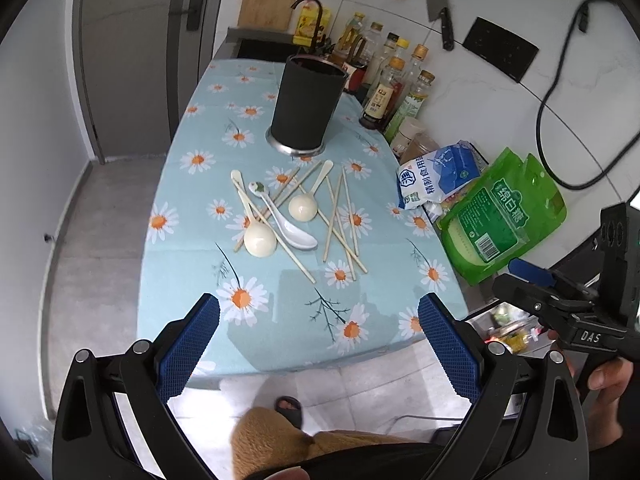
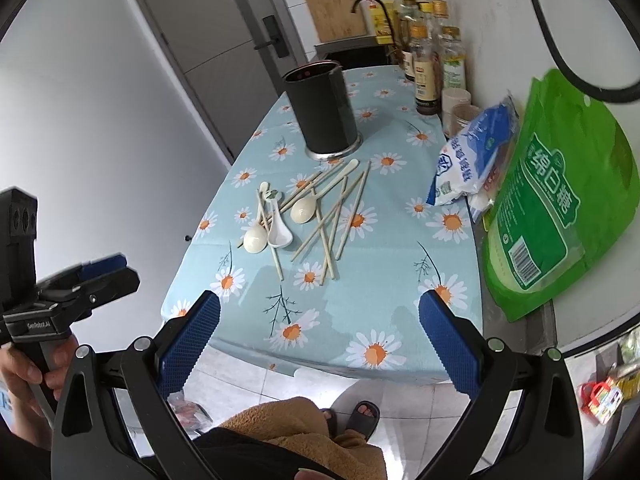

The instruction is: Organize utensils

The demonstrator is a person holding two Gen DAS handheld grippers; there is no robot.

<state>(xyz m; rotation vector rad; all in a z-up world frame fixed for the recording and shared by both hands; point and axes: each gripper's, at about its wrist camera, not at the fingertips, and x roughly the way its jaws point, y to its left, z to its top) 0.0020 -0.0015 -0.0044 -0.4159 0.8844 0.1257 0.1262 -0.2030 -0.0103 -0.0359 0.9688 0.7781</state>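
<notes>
A black cylindrical utensil holder (image 1: 306, 104) (image 2: 322, 110) stands upright at the far middle of the daisy tablecloth (image 1: 280, 320) (image 2: 360, 292). In front of it lie two cream ladles (image 1: 260, 240) (image 2: 304, 210), a white ceramic spoon (image 1: 292, 232) (image 2: 280, 234) and several scattered wooden chopsticks (image 1: 340, 220) (image 2: 332, 228). My left gripper (image 1: 319, 316) hangs open above the table's near edge, empty. My right gripper (image 2: 319, 314) is open too, above the near right part of the table, nothing between its fingers.
Sauce and oil bottles (image 1: 390, 88) (image 2: 428, 56) line the far right. A blue-white salt bag (image 1: 436, 178) (image 2: 472, 156) and a green sugar bag (image 1: 500, 216) (image 2: 560, 200) lie at the right edge. A person's slippered feet (image 2: 360, 416) stand on the tiled floor below.
</notes>
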